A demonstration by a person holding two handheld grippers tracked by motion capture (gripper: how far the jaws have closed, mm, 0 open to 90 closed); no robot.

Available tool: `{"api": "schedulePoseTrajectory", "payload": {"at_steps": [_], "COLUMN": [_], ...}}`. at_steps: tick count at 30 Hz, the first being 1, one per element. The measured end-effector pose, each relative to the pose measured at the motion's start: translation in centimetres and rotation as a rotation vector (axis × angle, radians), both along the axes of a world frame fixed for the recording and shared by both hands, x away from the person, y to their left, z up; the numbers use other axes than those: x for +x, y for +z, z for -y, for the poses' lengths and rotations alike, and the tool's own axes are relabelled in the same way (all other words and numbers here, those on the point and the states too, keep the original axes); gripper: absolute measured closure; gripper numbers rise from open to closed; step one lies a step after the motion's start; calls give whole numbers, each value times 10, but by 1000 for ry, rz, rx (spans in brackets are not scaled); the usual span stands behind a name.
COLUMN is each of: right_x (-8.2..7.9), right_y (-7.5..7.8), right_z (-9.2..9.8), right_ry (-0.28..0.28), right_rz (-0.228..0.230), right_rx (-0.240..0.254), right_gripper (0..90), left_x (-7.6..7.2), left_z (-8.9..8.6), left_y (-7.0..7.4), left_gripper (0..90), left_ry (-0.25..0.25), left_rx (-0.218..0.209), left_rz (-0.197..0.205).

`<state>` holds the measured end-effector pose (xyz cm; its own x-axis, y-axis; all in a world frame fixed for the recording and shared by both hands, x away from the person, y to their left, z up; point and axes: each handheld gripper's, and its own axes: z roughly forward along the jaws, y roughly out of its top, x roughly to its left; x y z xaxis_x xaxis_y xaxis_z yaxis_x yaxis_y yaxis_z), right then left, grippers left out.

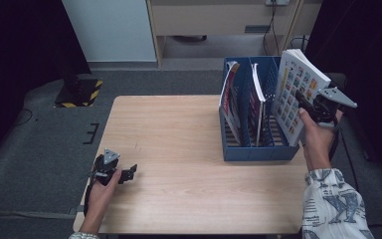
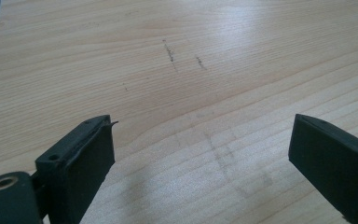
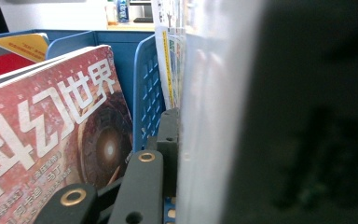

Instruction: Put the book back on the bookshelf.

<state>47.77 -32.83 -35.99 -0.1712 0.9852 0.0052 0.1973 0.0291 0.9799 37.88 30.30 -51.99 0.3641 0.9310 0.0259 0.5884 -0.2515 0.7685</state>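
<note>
We see light wooden table (image 1: 179, 149), largest thing here. Blue plastic file rack (image 1: 258, 149) with three slots stands at its right side; two magazines stand in left and middle slots — red-covered one (image 3: 51, 140) close in right gripper view. Right gripper (image 1: 306, 107) clamps white book with grid of small colour pictures (image 1: 296, 94) — tilted, lower edge down in rightmost slot. Left gripper (image 1: 129, 174) rests near table's left front edge, jaws wide apart, nothing between them.

Wooden table (image 1: 179, 149); yellow-black striped base (image 1: 79, 92) on grey floor; beige cabinet (image 1: 214, 17) behind.
</note>
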Motion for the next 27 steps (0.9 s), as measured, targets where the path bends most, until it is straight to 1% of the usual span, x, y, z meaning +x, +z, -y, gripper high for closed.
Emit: {"api": "schedulePoseTrajectory", "payload": {"at_steps": [3, 8, 14, 17, 19, 27], "right_x": [4, 8, 13, 15, 15, 16], "right_y": [-4, -8, -12, -15, -18, -28], "right_z": [-1, -2, -6, -7, -7, -6], "right_ry": [-4, -7, -7, -5, -10, -18], "right_rz": [6, 9, 20, 22, 33, 31], "right_rx": [2, 20, 3, 2, 5, 22], "right_gripper": [739, 738, 738, 739, 739, 739], "left_x": [0, 0, 0, 0, 0, 0], "left_z": [0, -1, -2, -2, -3, -3], "left_y": [0, -1, -1, -1, -1, -1], "left_gripper": [65, 65, 65, 65, 65, 65], "left_ry": [-1, 3, 7, 9, 12, 13], "left_rx": [2, -4, -10, -11, -12, -11], "left_rz": [-2, -1, -2, -1, -1, -4]}}
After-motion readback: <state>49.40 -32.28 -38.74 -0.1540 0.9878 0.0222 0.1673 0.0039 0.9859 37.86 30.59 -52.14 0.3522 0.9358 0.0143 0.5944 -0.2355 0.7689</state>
